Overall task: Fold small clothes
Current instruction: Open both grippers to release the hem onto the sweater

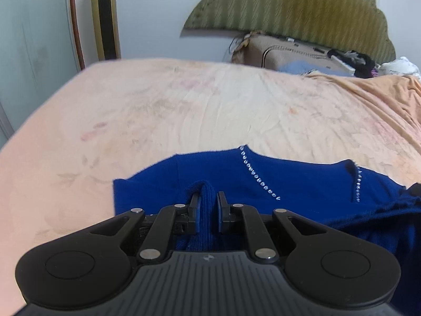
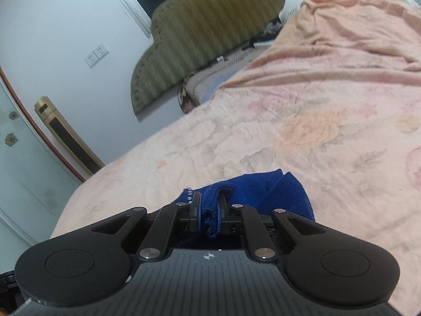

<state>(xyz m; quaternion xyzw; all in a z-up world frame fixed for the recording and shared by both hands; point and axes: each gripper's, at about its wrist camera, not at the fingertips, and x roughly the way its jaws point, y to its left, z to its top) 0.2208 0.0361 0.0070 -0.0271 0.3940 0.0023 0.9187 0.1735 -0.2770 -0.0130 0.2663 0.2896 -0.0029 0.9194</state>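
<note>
Both the left gripper (image 1: 208, 205) and the right gripper (image 2: 209, 212) are clamped on bunched ribbed edges of the blue top (image 1: 289, 184), carrying it low over the bed (image 1: 158, 110), probably to lay it flat for folding.

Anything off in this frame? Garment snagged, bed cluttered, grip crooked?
Nothing alarming. Both the left gripper and the right gripper are shut on bunched folds of the blue top, so it hangs rumpled rather than flat. The pink bedsheet is wrinkled; clutter sits by the headboard.
</note>
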